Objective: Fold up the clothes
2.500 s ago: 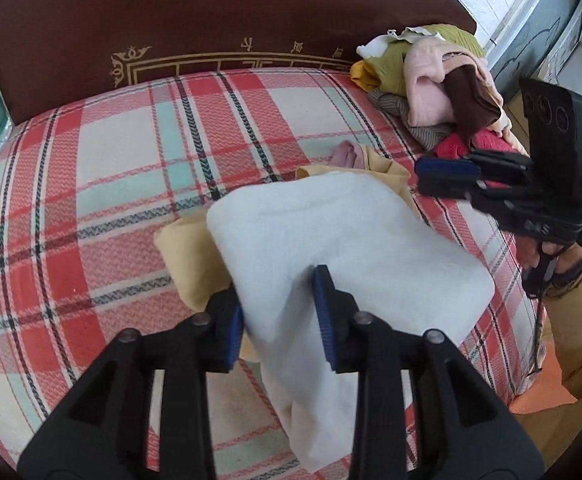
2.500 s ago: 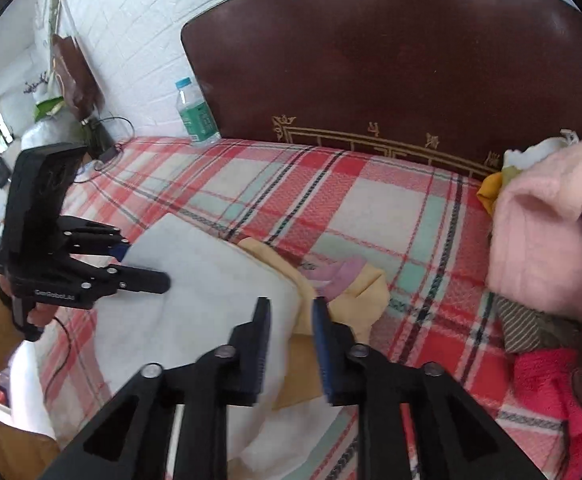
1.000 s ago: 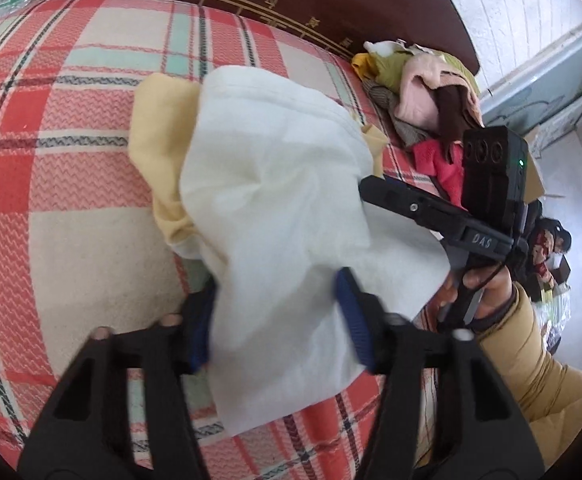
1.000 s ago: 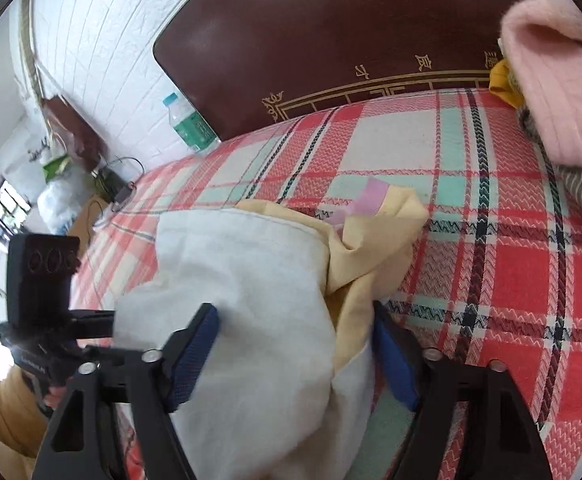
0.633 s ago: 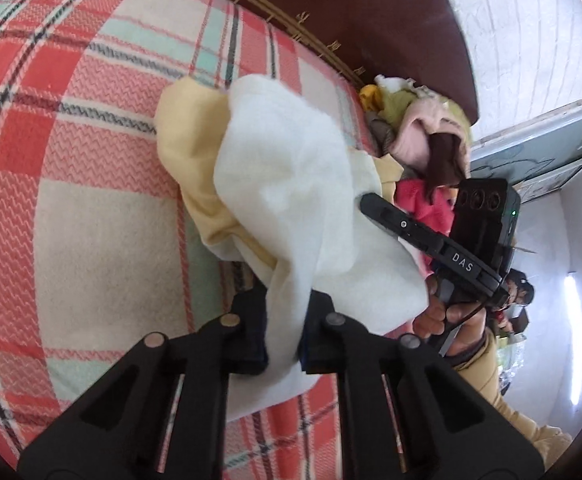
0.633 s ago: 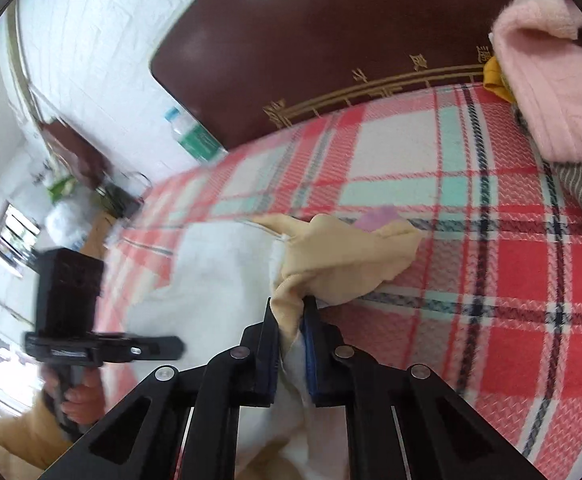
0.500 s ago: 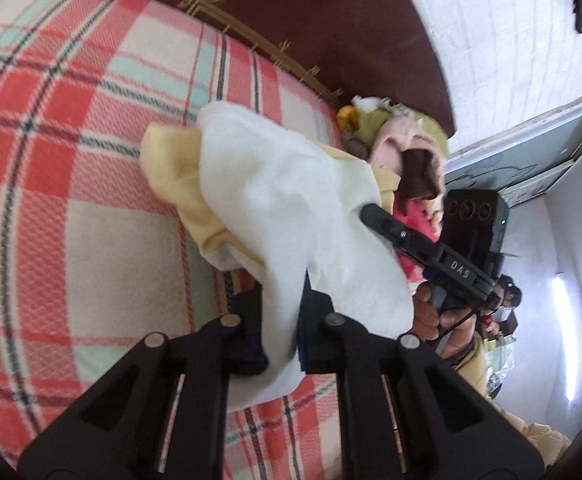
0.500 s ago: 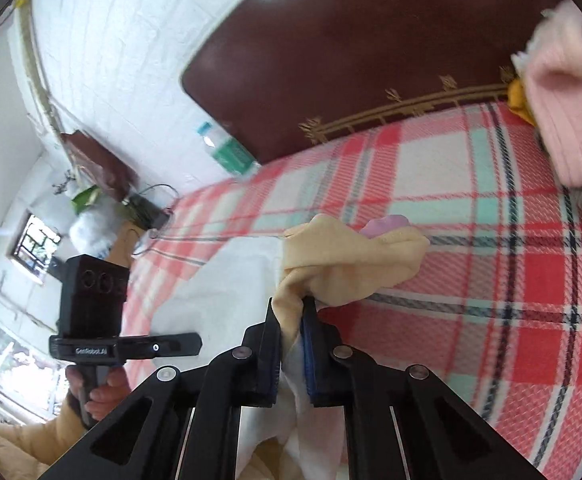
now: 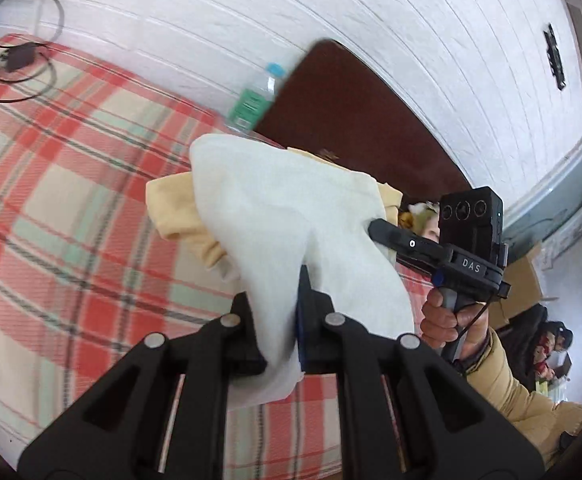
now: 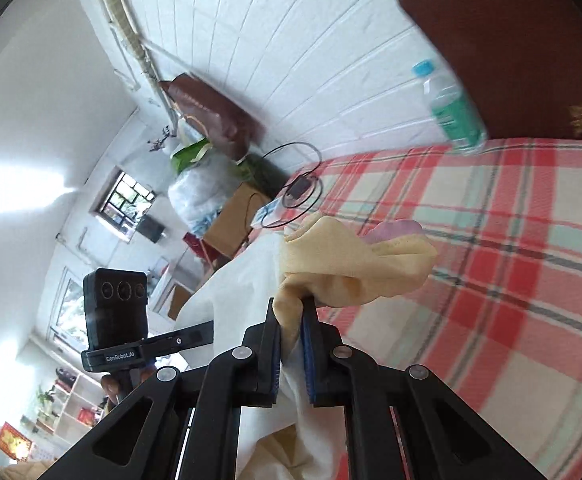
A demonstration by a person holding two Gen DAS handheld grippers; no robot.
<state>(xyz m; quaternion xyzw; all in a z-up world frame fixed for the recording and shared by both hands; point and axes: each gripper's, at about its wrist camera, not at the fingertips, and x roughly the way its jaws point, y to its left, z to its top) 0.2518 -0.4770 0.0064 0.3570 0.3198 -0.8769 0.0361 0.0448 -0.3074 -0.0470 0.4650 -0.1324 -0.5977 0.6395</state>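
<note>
A folded garment, white (image 9: 287, 216) on one face and pale yellow (image 10: 343, 264) on the other, hangs lifted above the red plaid bed (image 9: 71, 200). My left gripper (image 9: 279, 312) is shut on its white near edge. My right gripper (image 10: 291, 320) is shut on its yellow edge, with a pink bit (image 10: 395, 229) showing at the far tip. The right gripper also shows in the left wrist view (image 9: 383, 230), pinching the garment's right side; the left gripper shows in the right wrist view (image 10: 207, 332) at the garment's left side.
A dark wooden headboard (image 9: 351, 120) stands behind the bed, with a water bottle (image 10: 451, 112) beside it. A charger and cable (image 9: 19, 60) lie at the bed's far corner. A pile of clothes (image 9: 419, 216) peeks out behind the garment. Boxes and bags (image 10: 219, 200) stand off the bed.
Both grippers closed on the garment and lifted it off the bed, and both views have swung left toward the bottle and wall.
</note>
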